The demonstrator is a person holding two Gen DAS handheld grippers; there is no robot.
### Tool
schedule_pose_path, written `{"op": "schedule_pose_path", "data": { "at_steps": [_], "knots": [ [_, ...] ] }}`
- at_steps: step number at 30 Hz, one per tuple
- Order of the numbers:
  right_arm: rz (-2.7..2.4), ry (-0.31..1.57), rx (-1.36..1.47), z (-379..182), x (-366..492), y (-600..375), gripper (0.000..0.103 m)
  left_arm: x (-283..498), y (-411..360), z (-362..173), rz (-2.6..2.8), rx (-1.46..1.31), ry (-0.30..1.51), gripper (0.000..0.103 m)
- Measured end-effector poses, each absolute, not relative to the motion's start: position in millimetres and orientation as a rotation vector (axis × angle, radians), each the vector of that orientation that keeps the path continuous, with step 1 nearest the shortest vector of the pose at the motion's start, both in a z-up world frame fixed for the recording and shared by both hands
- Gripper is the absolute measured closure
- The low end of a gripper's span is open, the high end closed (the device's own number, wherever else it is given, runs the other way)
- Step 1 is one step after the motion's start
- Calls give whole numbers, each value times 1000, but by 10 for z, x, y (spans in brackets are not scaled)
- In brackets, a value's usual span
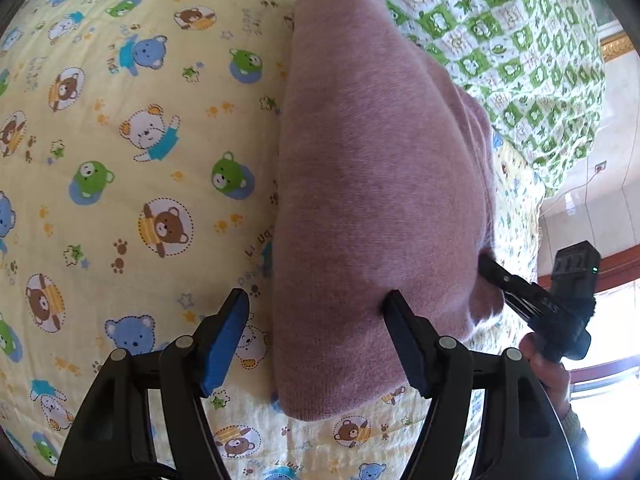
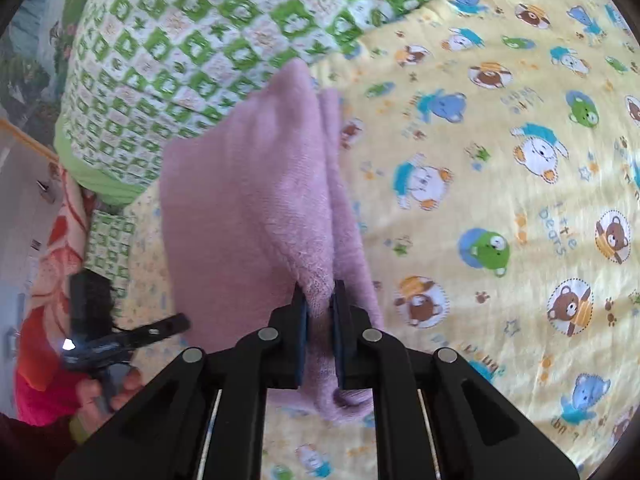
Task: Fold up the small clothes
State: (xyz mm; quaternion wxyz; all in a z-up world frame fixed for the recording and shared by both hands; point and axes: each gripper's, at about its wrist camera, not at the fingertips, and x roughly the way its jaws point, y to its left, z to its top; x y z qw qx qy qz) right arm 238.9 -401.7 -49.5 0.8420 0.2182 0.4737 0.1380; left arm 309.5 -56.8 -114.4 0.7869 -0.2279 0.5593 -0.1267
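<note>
A mauve knit garment (image 1: 372, 184) lies folded lengthwise on a yellow bear-print sheet (image 1: 120, 160). My left gripper (image 1: 316, 304) is open; its left pad is over the sheet and its right pad touches the garment's near end. In the right wrist view the same garment (image 2: 248, 184) is pinched at its folded edge by my right gripper (image 2: 320, 300), which is shut on it. The right gripper (image 1: 486, 262) also shows at the garment's right edge in the left wrist view. The left gripper's finger (image 2: 176, 324) shows at the lower left of the right wrist view.
A green-and-white checked quilt (image 1: 520, 40) is bunched behind the garment; it also shows in the right wrist view (image 2: 180, 60). The bed's edge, a floor and a bright window (image 1: 608, 360) are at the right. An orange-red patterned cloth (image 2: 60, 240) lies at the left.
</note>
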Motion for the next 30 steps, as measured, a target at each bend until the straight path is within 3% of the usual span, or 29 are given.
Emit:
{"op": "schedule_pose_path", "data": {
  "at_steps": [5,9,12,14,20,30],
  "knots": [
    [250,972,557,-613,2417,-4065,90,3175,-638,-1131,-252,-485,1204,31],
    [253,982,470,-414,2420,-3946,85,3228,-556,-986,-234,-488,1163,31],
    [196,983,365,-241,2405,-3875,75,3349,-439,-880,-208,-505,1131,31],
    [157,932,315,-96,2394,-3859,62,3476,-357,-825,-182,-514,1112,31],
    [191,846,248,90,2796,-3687,62,3968,-190,-685,-96,-518,1058,31],
    [146,917,160,-281,3573,-3615,62,4684,-159,-776,25,-380,1062,32]
  ]
}}
